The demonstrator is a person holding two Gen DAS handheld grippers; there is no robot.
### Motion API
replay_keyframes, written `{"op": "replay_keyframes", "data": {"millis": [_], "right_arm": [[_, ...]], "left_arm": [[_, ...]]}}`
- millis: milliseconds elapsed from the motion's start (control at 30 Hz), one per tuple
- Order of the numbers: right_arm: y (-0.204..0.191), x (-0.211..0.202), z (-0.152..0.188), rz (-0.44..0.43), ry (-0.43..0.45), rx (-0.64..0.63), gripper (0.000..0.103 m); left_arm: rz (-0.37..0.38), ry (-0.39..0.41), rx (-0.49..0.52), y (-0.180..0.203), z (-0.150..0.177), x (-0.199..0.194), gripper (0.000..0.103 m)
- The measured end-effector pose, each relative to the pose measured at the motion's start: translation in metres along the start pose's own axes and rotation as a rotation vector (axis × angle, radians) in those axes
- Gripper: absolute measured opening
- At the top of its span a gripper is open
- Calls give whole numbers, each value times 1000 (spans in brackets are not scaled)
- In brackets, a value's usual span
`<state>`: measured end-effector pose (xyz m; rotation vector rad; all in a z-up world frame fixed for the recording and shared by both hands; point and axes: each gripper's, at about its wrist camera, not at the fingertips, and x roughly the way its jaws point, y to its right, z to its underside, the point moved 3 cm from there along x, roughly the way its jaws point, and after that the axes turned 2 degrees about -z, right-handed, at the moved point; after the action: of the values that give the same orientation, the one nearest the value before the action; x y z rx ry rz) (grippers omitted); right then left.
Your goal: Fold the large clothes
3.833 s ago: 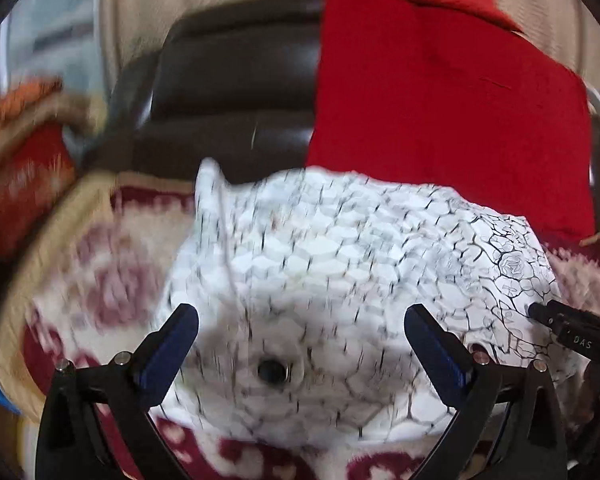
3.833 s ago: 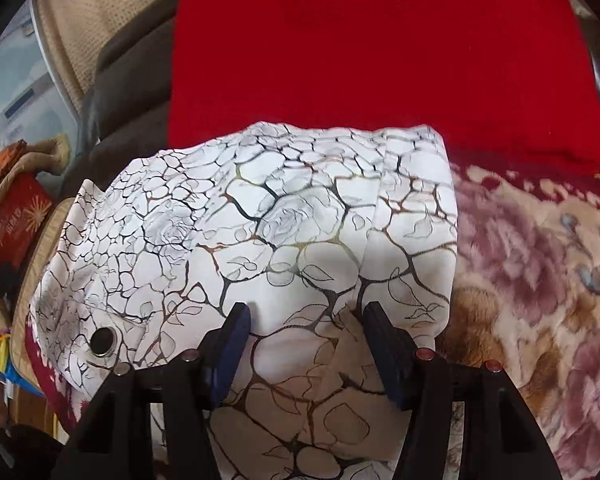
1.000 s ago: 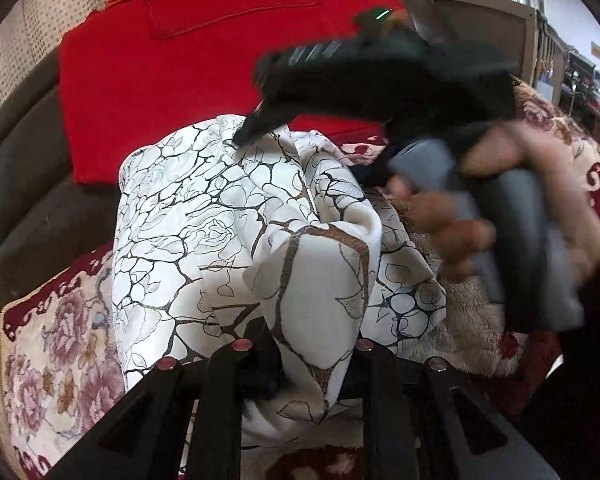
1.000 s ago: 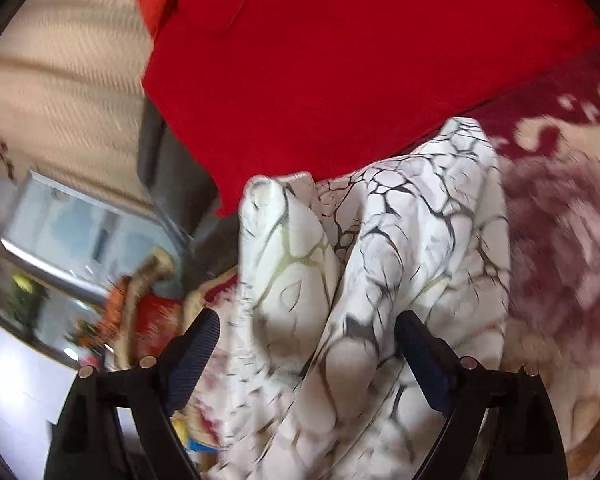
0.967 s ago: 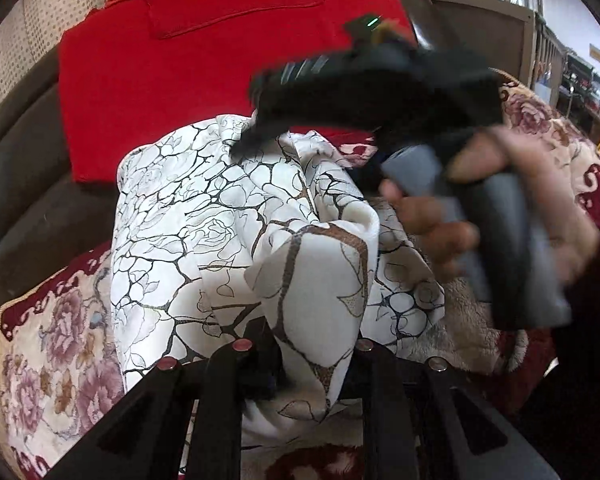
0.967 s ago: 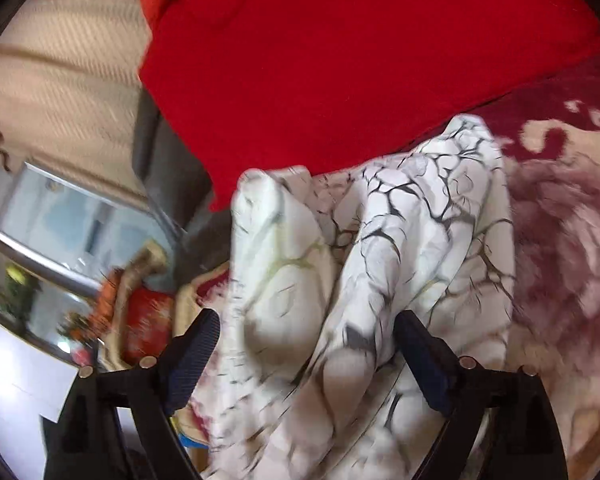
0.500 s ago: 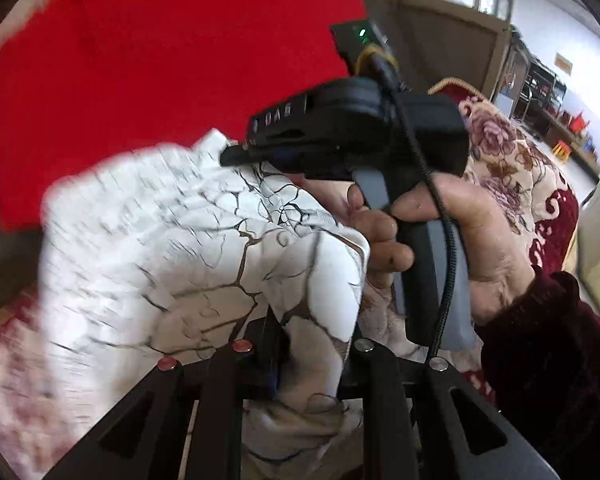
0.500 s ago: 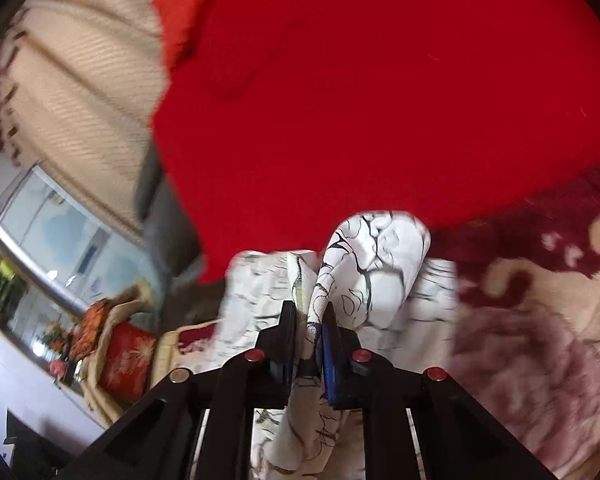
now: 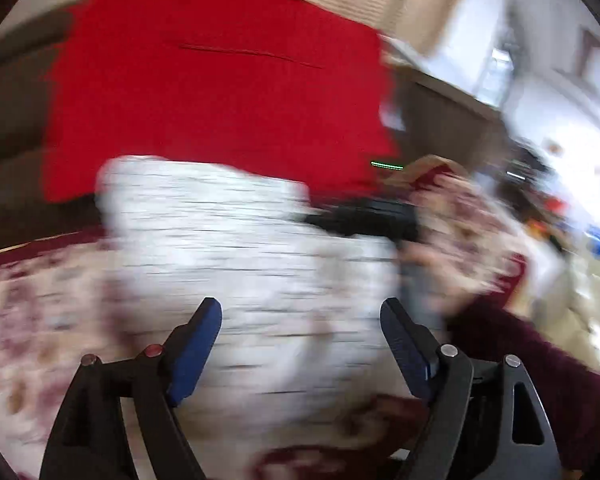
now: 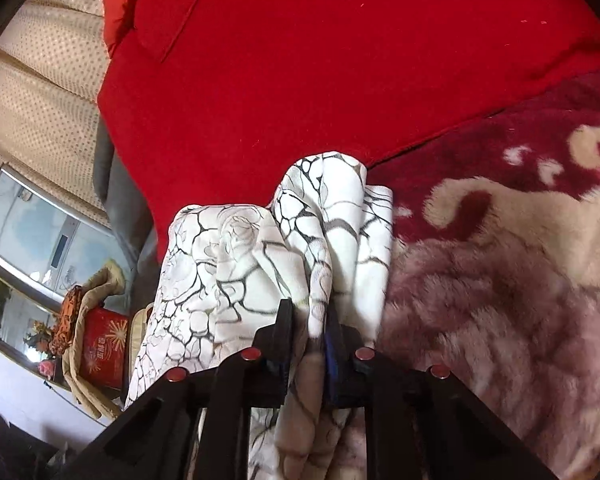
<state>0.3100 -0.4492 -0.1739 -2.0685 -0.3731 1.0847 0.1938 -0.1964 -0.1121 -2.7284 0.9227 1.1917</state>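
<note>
Half a second ago the left gripper [image 9: 300, 320] pinched a fold of the garment [image 10: 260, 264]; now its jaws stand wide and empty, the cloth [image 9: 240, 240] lying just ahead on the blanket [image 10: 500, 280]. The right gripper [image 10: 308, 320] has its jaws clamped on a bunched edge, so it is the nearer. The garment lies before the red cushion [image 10: 320, 60]. The left view is smeared; the folds there are unreadable.

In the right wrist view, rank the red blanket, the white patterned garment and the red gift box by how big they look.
1. red blanket, filling most of the upper frame
2. white patterned garment, though nearness to the camera inflates it
3. red gift box, small and far off at lower left
</note>
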Motion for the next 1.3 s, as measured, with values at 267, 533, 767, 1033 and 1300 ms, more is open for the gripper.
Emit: {"op": "replay_keyframes", "data": {"millis": [267,533,767,1033,1300], "right_arm": [[-41,-94,22,115,156,-153,18],[-105,-88,100,109,-6,-386,17],[-48,-81,131,269,-84,-272,14],[-40,-72,134,249,-71,-229,14],[-79,-125,107,148,-27,-256,19]], "left_arm": [[-160,-106,-176,-60,23,66,80],[-137,-105,-110,-59,30,63,79],[-143,-162,-31,-59,38,67,83],[-224,-117,6,-60,29,78,95],[-351,11,45,-55,6,50,95]]}}
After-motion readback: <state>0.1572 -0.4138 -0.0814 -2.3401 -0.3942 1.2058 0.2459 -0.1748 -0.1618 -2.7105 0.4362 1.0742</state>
